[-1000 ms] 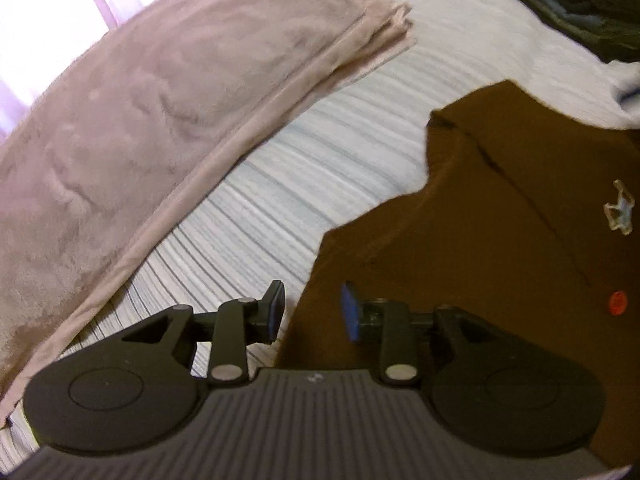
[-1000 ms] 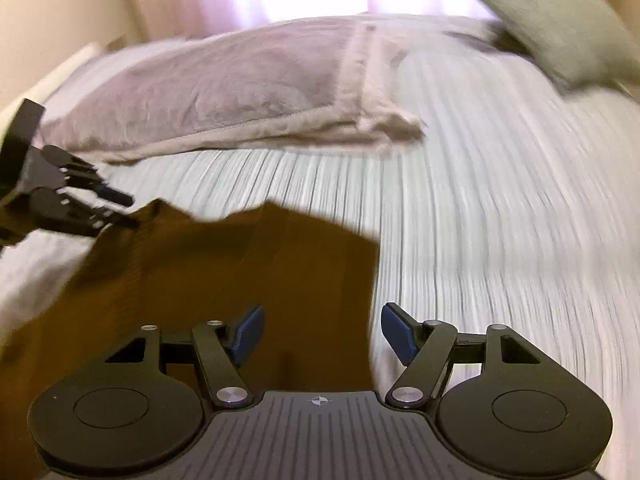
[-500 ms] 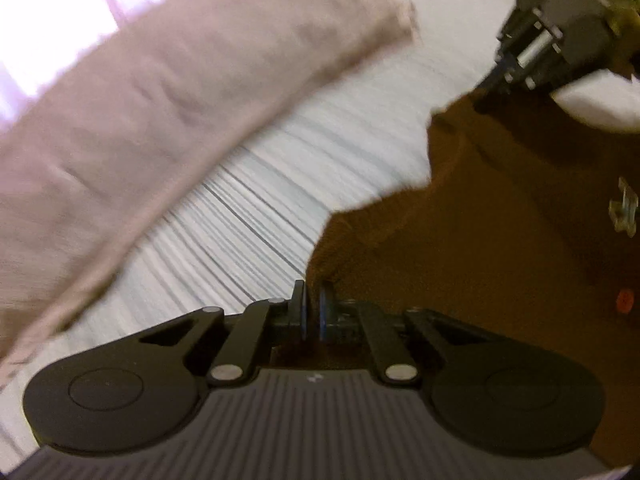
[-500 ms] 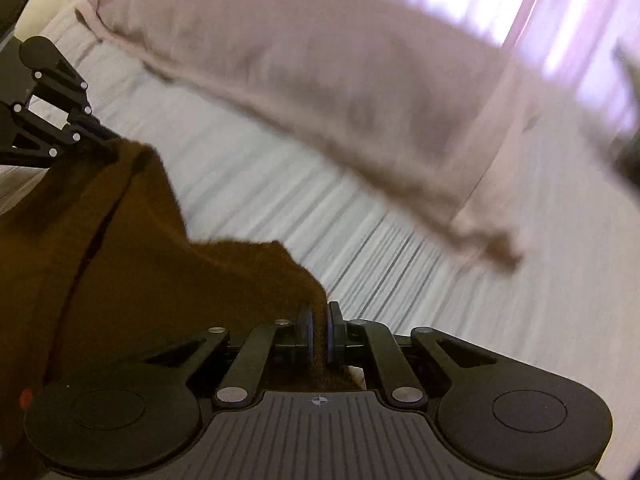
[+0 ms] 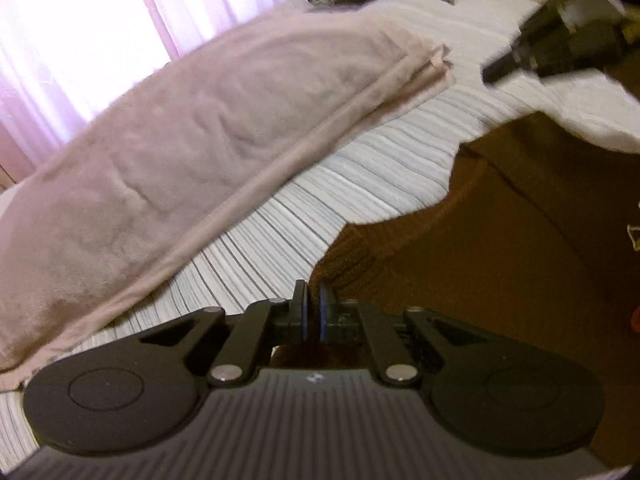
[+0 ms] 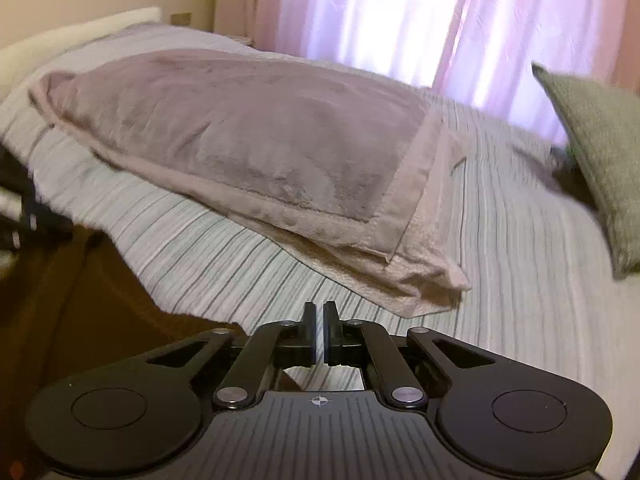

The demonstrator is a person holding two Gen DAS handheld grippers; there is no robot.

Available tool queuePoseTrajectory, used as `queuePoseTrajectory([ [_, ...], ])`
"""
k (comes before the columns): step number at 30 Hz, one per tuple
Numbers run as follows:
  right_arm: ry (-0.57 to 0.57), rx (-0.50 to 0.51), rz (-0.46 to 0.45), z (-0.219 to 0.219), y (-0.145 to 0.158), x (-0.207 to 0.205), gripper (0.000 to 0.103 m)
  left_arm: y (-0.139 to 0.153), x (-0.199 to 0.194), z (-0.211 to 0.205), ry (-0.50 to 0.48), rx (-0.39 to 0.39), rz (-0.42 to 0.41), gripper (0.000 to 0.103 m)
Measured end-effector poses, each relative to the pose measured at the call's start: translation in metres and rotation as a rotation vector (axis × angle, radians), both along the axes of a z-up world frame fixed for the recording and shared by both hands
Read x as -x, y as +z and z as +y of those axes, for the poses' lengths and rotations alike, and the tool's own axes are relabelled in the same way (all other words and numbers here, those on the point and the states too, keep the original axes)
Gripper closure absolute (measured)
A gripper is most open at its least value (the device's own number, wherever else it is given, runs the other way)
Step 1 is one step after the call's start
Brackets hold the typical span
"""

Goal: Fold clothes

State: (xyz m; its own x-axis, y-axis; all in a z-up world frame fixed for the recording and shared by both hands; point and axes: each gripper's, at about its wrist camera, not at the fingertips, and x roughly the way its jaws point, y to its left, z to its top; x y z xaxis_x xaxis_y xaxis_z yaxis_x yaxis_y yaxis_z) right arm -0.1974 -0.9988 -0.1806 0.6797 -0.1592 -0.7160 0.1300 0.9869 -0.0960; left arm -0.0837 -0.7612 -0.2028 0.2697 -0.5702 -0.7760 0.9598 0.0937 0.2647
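**Entry: brown garment pinched at two points on the bed, ready to lift**

Item 1, brown garment (image 5: pixel 500 272): lies on the striped bed cover (image 5: pixel 320 184), filling the left wrist view from 2 to 5 o'clock and the right wrist view from 8 to 9 o'clock; I judge it is spread flat so that an edge can be carried over for a fold.

Item 2, left tool (image 5: pixel 313 312): I have it narrow, pads clamped on the garment's ribbed corner at the centre of its view; held at the hem because a corner gives control of the whole edge.

Item 3, right tool (image 6: pixel 319 336): narrow, pads nearly touching; a sliver of brown cloth shows just under them at 6 o'clock, so I read it as nipping the garment's edge, though the pinch itself is mostly hidden; it appears at 1 o'clock in the left wrist view.

Item 4, folded pink blanket (image 6: pixel 248 148): well apart, at 11 o'clock from the right tool; grey cushion (image 6: pixel 600 152) at 2 o'clock; neither concerns me.

Changes from a second earlier: both tools stood wide then, with cloth between the pads but ungripped; both have since shut; my right tool has swung across the bed and rolled, so the curtains (image 6: pixel 400 12) now fill its upper field.
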Motion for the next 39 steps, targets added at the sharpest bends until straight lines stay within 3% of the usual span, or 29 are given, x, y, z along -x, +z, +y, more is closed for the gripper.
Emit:
queuePoseTrajectory([
  [1, -0.004, -0.028, 0.005, -0.002, 0.0, -0.003, 0.102, -0.003, -0.001, -0.001, 0.001, -0.022, 0.008, 0.099],
  [3, 0.015, -0.098, 0.045, -0.006, -0.006, -0.007, 0.081, -0.01, -0.002, -0.002, 0.003, -0.065, 0.025, 0.1],
  [4, 0.029, -0.103, 0.05, -0.004, -0.008, -0.005, 0.043, -0.014, -0.002, -0.003, 0.004, -0.087, 0.033, 0.1],
  [5, 0.048, -0.096, 0.046, -0.002, -0.01, -0.003, 0.034, -0.017, -0.003, -0.003, 0.005, -0.108, 0.042, 0.1],
  [7, 0.077, -0.121, 0.081, -0.004, -0.018, -0.007, 0.035, -0.016, -0.006, -0.003, 0.007, -0.11, 0.052, 0.1],
  [9, 0.099, -0.139, 0.147, -0.007, -0.031, -0.014, 0.046, -0.017, -0.008, -0.004, 0.009, -0.113, 0.058, 0.099],
  [11, 0.117, -0.17, 0.218, -0.009, -0.04, -0.018, 0.093, -0.016, -0.009, -0.004, 0.007, -0.121, 0.07, 0.1],
  [12, 0.127, -0.175, 0.246, -0.009, -0.043, -0.019, 0.099, -0.015, -0.009, -0.003, 0.004, -0.124, 0.077, 0.101],
  [15, 0.186, 0.031, 0.148, 0.013, -0.012, -0.006, 0.101, 0.006, -0.003, 0.009, 0.0, -0.025, 0.035, 0.101],
  [17, 0.17, 0.105, 0.075, 0.018, -0.005, -0.001, 0.101, 0.015, -0.002, 0.014, 0.021, 0.028, 0.024, 0.101],
  [18, 0.158, 0.126, 0.054, 0.018, -0.006, 0.001, 0.101, 0.007, -0.003, 0.011, 0.025, 0.0, 0.032, 0.101],
  [20, 0.124, 0.081, 0.112, 0.01, -0.027, -0.005, 0.1, -0.01, -0.005, 0.003, 0.026, -0.069, 0.05, 0.101],
  [22, 0.04, 0.031, 0.153, -0.001, -0.039, -0.003, 0.1, -0.01, -0.006, 0.003, 0.034, -0.074, 0.05, 0.1],
  [24, -0.003, 0.01, 0.106, 0.001, -0.026, 0.013, 0.1, -0.009, -0.006, 0.003, 0.042, -0.074, 0.05, 0.097],
  [25, -0.024, -0.001, 0.082, 0.002, -0.019, 0.021, 0.085, -0.008, -0.006, 0.004, 0.046, -0.074, 0.05, 0.096],
  [26, -0.046, -0.014, 0.059, 0.003, -0.013, 0.029, 0.055, -0.007, -0.006, 0.004, 0.051, -0.075, 0.05, 0.094],
  [27, -0.069, -0.045, 0.036, 0.011, -0.004, 0.041, 0.044, -0.004, -0.006, 0.008, 0.054, -0.07, 0.05, 0.093],
  [29, -0.114, -0.108, -0.008, 0.027, 0.013, 0.064, 0.041, 0.007, -0.005, 0.02, 0.063, -0.065, 0.06, 0.093],
  [33, -0.172, -0.277, -0.004, 0.084, 0.026, 0.129, 0.041, 0.03, 0.017, 0.058, 0.04, -0.069, 0.114, 0.093],
  [37, -0.276, -0.427, 0.122, 0.145, 0.008, 0.204, 0.041, 0.037, 0.057, 0.112, -0.015, -0.107, 0.213, 0.091],
  [39, -0.326, -0.444, 0.209, 0.17, -0.007, 0.238, 0.041, 0.033, 0.08, 0.141, -0.049, -0.14, 0.264, 0.091],
])
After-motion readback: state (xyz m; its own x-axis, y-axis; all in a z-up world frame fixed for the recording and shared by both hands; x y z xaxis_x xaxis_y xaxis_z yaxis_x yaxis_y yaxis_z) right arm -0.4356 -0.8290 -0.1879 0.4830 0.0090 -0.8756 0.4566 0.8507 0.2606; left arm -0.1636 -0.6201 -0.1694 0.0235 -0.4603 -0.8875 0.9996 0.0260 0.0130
